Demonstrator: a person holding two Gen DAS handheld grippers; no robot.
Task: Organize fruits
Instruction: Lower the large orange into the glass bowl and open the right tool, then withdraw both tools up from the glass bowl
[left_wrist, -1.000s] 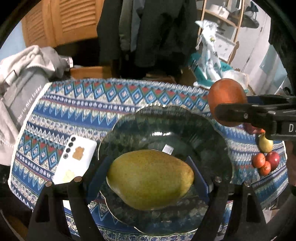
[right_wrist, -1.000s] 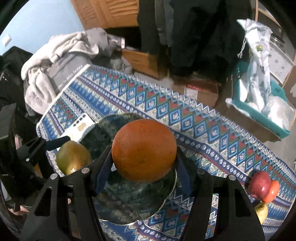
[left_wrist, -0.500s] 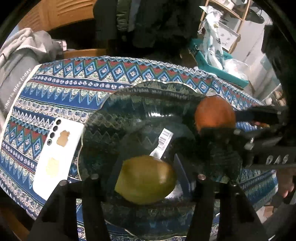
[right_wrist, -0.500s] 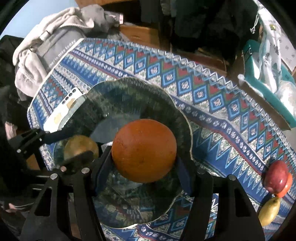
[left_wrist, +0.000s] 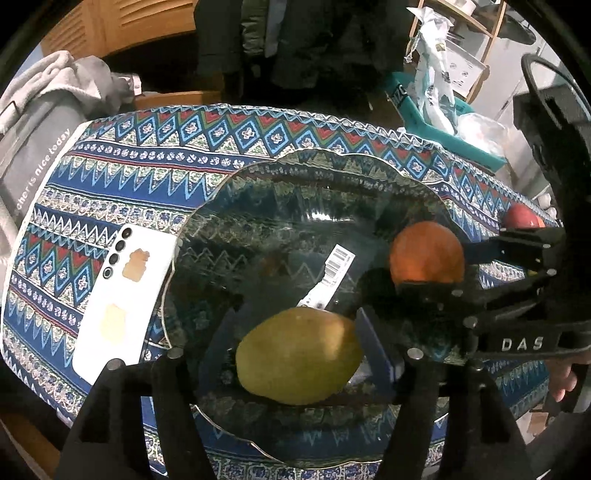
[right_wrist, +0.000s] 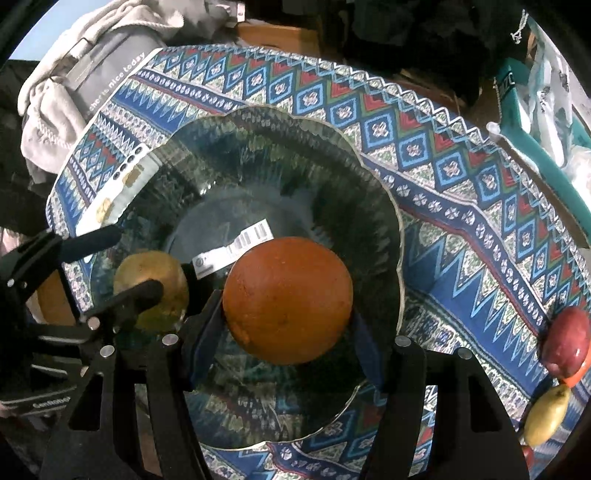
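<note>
My left tongs (left_wrist: 297, 354) grip the green mango (left_wrist: 299, 356), my right tongs (right_wrist: 288, 301) the orange (right_wrist: 288, 300), both low inside the glass bowl (right_wrist: 384, 192). I judge placing underway; next, release each gently.

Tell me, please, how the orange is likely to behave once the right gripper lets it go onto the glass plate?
The orange looks nearly round, so it may roll. The plate seems smooth and dished, probably sending it inward toward the mango. Its firm-looking rind should tolerate a short drop.
</note>
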